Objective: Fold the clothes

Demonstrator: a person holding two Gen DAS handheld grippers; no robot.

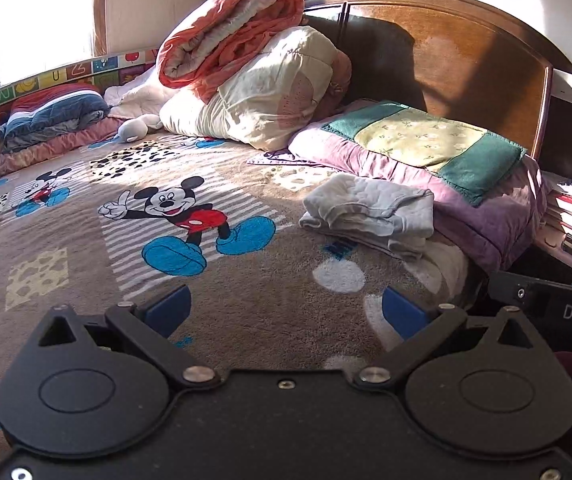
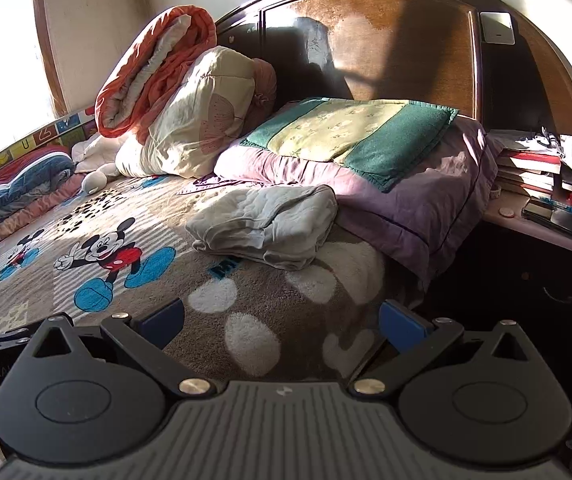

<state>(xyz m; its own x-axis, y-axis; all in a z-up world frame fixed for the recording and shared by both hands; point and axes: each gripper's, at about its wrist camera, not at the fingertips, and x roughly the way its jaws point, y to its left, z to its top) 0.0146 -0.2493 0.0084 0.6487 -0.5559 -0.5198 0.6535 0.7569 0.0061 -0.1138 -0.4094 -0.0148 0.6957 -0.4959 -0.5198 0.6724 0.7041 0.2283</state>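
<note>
A pale grey garment (image 1: 369,214) lies folded in a small stack on the cartoon-mouse blanket (image 1: 126,240), just in front of the purple pillow. The right wrist view shows the same folded garment (image 2: 266,224) ahead of me and slightly left. My left gripper (image 1: 286,312) is open, well short of the garment, its blue pads apart with only blanket between them. My right gripper (image 2: 282,318) is open too, hovering over the blanket (image 2: 246,300) near the bed's edge, with nothing held.
A purple pillow (image 2: 405,200) with a green and yellow towel (image 2: 349,136) lies against the wooden headboard (image 2: 385,40). Rolled quilts (image 1: 246,60) are piled at the back. A nightstand with books (image 2: 533,184) stands to the right of the bed.
</note>
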